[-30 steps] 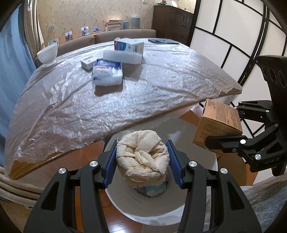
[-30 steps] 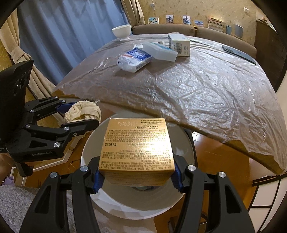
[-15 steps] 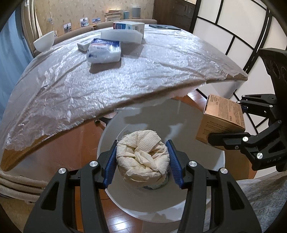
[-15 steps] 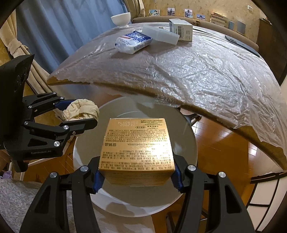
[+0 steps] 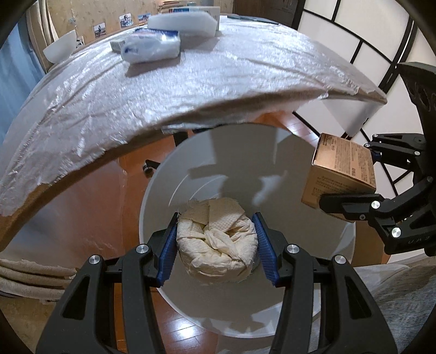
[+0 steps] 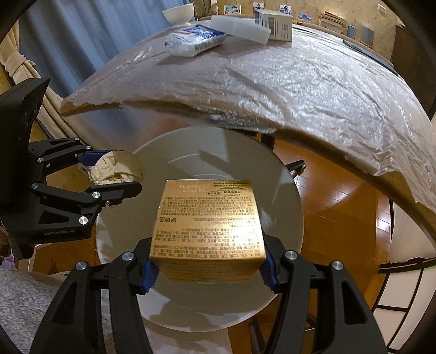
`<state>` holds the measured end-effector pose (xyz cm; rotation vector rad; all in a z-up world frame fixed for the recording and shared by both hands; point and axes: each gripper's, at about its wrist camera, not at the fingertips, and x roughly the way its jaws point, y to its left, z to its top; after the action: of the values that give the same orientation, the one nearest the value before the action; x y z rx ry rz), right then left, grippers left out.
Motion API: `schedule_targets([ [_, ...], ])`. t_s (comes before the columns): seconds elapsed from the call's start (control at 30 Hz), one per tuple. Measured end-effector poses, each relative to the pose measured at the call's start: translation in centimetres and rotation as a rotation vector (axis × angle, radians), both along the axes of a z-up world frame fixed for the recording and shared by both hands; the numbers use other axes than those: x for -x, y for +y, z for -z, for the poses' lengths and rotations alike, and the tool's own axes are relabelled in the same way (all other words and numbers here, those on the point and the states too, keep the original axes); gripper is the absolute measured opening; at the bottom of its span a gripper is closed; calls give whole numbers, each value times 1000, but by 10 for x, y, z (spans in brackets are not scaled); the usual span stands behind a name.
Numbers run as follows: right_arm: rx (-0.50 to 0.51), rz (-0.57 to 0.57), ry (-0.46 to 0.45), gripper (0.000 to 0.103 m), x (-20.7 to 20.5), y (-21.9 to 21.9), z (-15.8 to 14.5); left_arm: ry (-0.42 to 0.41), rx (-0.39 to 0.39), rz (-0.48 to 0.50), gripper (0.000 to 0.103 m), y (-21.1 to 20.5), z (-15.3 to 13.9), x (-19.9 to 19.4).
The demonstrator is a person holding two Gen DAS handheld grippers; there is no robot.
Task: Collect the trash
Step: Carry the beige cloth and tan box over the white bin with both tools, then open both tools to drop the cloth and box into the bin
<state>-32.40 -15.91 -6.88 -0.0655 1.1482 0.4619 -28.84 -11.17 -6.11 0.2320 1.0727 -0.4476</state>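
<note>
As seen from the left wrist, starting at the left: a white bowl (image 5: 61, 46) at the far edge of the table (image 5: 190, 95), upright, on the wrinkled plastic sheet (image 5: 245, 70) over the table top. Just to the right of it, a blue and white soft packet (image 5: 151, 46), lying flat. Behind the packet, touching it, a white foam block (image 5: 182, 24).

Below the table edge, in the middle: the left gripper (image 5: 215, 220), clenched on a crumpled paper wad (image 5: 216, 245), with the blue pads (image 5: 167, 250) pressing on both sides of it. Held above the open mouth of the white bin (image 5: 299, 286), not touching its wall. Under the bin, a wooden floor (image 5: 174, 332).

Further right: the right gripper (image 5: 351, 177), grasping a golden cardboard box (image 5: 340, 163), tilted, over the right part of the bin rim.

From the right wrist, again left to right: a blue curtain (image 6: 68, 40), then the left gripper (image 6: 122, 171) with the wad (image 6: 117, 170) at the left rim of the bin (image 6: 280, 204). In the middle, the box (image 6: 208, 215) tight between the pads of the right gripper (image 6: 207, 258), printed side up, above the bin opening. On the table behind, a white carton (image 6: 275, 23), upright beside the foam block.
</note>
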Motion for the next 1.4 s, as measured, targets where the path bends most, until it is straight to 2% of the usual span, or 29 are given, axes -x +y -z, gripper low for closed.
schedule_targets([
  [0.67,22,6,54,58,-16,-3,36,69,-47,-3,53,-18,32,-25],
  [1.4,46,13,87,58,-25,-7,52,91,-64,2,53,-23,38,-30],
])
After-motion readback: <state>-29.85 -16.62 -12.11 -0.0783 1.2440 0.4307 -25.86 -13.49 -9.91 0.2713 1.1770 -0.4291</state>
